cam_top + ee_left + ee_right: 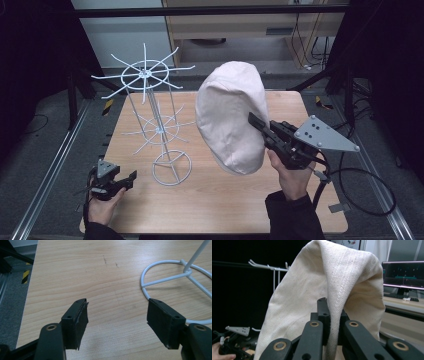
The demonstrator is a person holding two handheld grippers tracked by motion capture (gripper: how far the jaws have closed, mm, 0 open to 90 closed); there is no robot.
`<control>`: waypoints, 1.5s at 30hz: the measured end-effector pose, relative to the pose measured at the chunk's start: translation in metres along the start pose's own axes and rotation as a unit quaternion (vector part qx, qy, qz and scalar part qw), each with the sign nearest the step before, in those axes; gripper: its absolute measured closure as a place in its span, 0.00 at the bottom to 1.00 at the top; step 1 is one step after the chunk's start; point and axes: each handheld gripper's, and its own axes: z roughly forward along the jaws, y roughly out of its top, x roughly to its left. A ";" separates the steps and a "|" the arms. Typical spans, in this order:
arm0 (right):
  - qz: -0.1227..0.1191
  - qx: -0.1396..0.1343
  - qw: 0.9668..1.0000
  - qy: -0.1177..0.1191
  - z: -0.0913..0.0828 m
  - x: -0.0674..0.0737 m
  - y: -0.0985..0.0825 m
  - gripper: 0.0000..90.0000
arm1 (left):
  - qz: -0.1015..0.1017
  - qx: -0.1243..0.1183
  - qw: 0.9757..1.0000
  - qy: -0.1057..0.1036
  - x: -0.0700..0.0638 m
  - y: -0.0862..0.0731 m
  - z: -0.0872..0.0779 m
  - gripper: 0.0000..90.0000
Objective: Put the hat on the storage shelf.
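Wooden tabletop (220, 195) | right gripper (257, 125) fingers clamped on cream hat (230, 115), lifted | left gripper (117, 322) fingers apart, empty, beside wire rack (150, 110) base | likely hanging: steady rack, lower crown over 1 prong

One cream fabric hat (231, 117) is counted, one white wire display stand (155, 120) with two tiers of hooks, one wooden table (215, 200), two handheld grippers, left gripper (131, 176) and right gripper (251, 118), two hands seen
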 end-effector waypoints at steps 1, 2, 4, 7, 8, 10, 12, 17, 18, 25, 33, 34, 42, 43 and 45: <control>-0.003 -0.002 1.000 0.002 0.001 0.001 0.003 0.98 | 0.000 0.000 1.000 0.000 0.000 0.000 0.000 0.36; -0.002 -0.006 1.000 0.001 0.002 0.002 0.005 0.98 | 0.000 0.000 1.000 0.000 0.000 0.000 0.000 0.36; -0.004 -0.011 1.000 0.002 0.003 0.004 0.008 0.98 | 0.001 0.000 1.000 0.001 0.000 0.000 0.000 0.36; -0.006 -0.017 1.000 0.002 0.004 0.007 0.012 0.98 | 0.000 0.001 1.000 0.000 0.000 0.000 0.000 0.36; -0.005 -0.022 1.000 0.002 0.004 0.007 0.013 0.98 | 0.001 0.001 1.000 0.000 0.000 0.000 0.000 0.36; -0.003 -0.028 1.000 0.003 0.005 0.008 0.016 0.98 | 0.001 0.001 1.000 0.001 0.000 0.000 0.000 0.36; -0.005 -0.036 0.999 0.002 0.006 0.010 0.019 0.98 | 0.001 0.001 1.000 0.001 0.000 0.000 0.000 0.36; -0.007 -0.049 0.999 0.004 0.011 0.013 0.027 0.98 | 0.001 0.001 1.000 0.002 -0.001 0.000 0.001 0.36; -0.006 -0.051 0.999 0.004 0.013 0.014 0.029 0.98 | 0.001 0.001 1.000 0.002 -0.001 0.000 0.001 0.36; -0.008 -0.058 0.998 0.011 0.024 0.021 0.039 0.98 | 0.003 0.002 1.000 0.001 -0.001 0.000 0.001 0.36; -0.006 -0.052 0.998 0.025 0.042 0.030 0.040 0.98 | 0.003 0.003 1.000 0.001 -0.001 0.000 0.002 0.36; -0.007 -0.048 0.998 0.027 0.046 0.032 0.038 0.98 | 0.003 0.003 1.000 0.001 -0.001 0.000 0.002 0.36; -0.013 -0.018 0.999 0.039 0.059 0.041 0.023 0.98 | 0.002 0.002 1.000 0.001 0.000 0.000 0.001 0.36; -0.015 -0.012 0.999 0.040 0.061 0.042 0.019 0.98 | 0.002 0.002 1.000 0.001 0.000 0.000 0.001 0.36; -0.017 -0.005 0.999 0.040 0.063 0.043 0.013 0.98 | 0.002 0.002 1.000 0.001 0.000 0.000 0.001 0.36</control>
